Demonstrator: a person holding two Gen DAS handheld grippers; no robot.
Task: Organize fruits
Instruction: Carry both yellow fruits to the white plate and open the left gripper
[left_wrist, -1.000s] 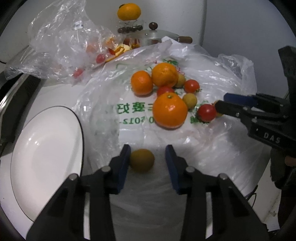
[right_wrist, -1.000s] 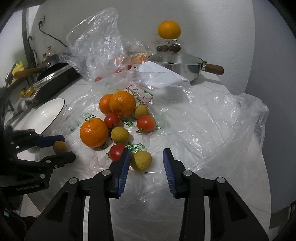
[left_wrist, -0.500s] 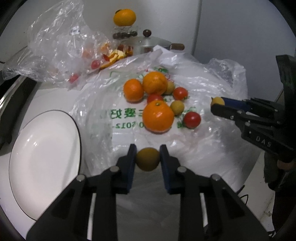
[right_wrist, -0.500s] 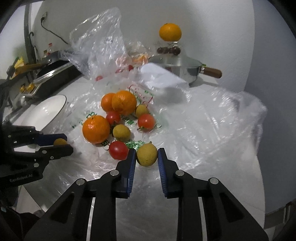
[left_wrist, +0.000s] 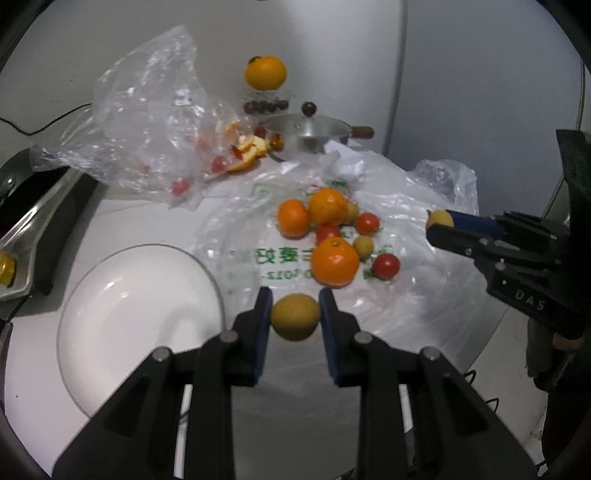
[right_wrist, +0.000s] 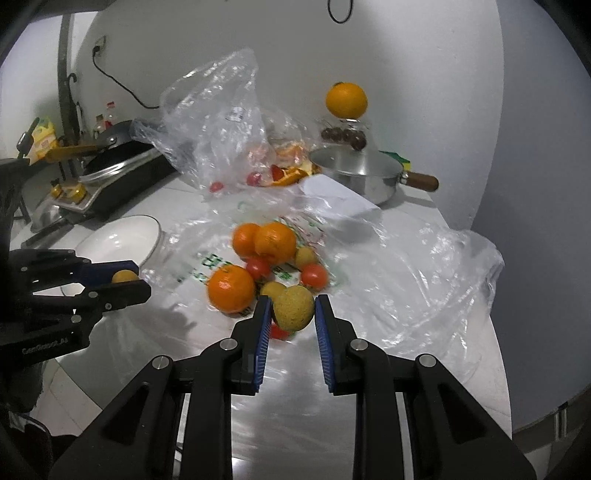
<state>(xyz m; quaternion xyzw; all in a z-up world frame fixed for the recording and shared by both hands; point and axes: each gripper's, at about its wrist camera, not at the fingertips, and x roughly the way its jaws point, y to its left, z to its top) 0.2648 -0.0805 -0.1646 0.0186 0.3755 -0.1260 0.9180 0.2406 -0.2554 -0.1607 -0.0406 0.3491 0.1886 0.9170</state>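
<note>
My left gripper (left_wrist: 295, 317) is shut on a small brownish-yellow fruit (left_wrist: 294, 316), held above the table beside the white plate (left_wrist: 122, 314). My right gripper (right_wrist: 293, 312) is shut on a second yellow fruit (right_wrist: 293, 308), lifted over the fruit pile. That pile lies on a flat white plastic bag (left_wrist: 406, 295): three oranges, the nearest (left_wrist: 335, 262) largest, red cherry tomatoes (left_wrist: 386, 266) and small yellow fruits (left_wrist: 364, 246). In the left wrist view the right gripper (left_wrist: 437, 223) shows at the right edge with its fruit. In the right wrist view the left gripper (right_wrist: 127, 282) shows at the left, over the plate (right_wrist: 122, 240).
A crumpled clear bag (left_wrist: 147, 122) with peel and tomatoes lies at the back left. A lidded steel pan (left_wrist: 314, 133) stands behind, with an orange (left_wrist: 266, 72) on a glass of dark fruits. A black cooker (right_wrist: 122, 173) sits at the left. The round table's edge runs near on the right.
Both grippers went from open around their small yellow fruits to shut on them, then rose, lifting each fruit off the bag. The pile itself has not moved.
</note>
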